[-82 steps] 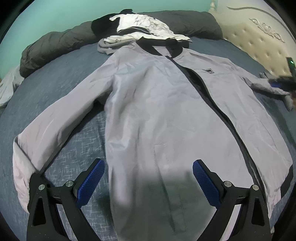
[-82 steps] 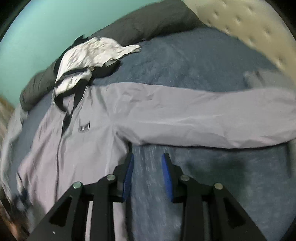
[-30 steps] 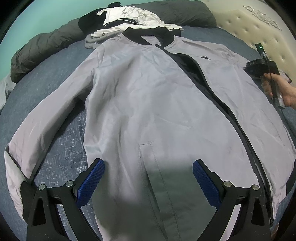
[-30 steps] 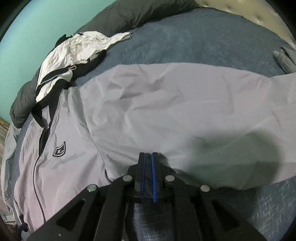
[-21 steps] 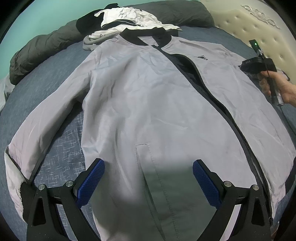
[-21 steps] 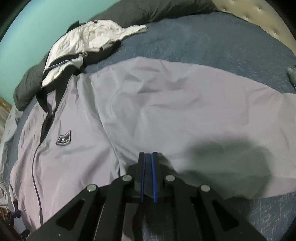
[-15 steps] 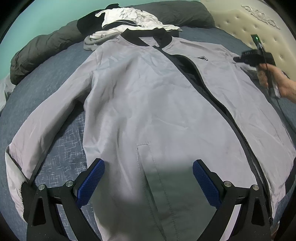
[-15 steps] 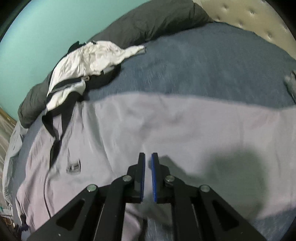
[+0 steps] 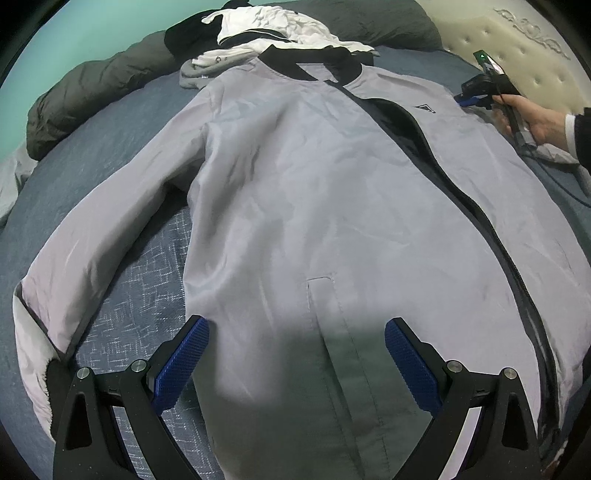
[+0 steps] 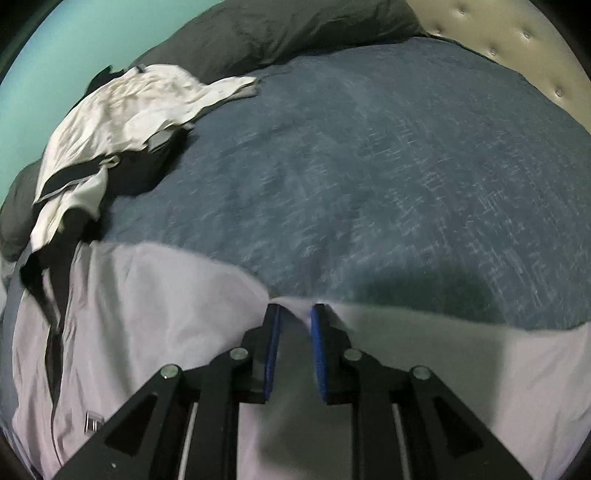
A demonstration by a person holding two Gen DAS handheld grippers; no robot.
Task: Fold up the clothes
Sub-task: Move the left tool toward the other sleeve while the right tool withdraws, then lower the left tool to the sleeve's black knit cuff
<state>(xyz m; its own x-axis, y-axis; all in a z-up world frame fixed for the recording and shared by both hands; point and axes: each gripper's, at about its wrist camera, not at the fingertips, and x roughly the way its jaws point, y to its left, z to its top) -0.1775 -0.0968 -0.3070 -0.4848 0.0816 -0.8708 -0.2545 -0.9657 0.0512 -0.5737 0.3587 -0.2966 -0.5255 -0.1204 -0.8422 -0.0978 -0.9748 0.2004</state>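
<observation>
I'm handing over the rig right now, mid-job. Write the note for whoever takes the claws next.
Left claw: open wide, hovering over the jacket's hem, gripping nothing.
Right claw: jaws slightly apart at the jacket's far edge near the shoulder, with cloth lying between them; it does not look clamped.
Jacket: grey, flat and front-up on the blue bed, collar away from you, zipper partly open. The sleeve on the left side is spread outward.
Other clothes are heaped beyond the collar.
Done: jacket laid out.
Left: every fold; sleeves in first, probably.
</observation>
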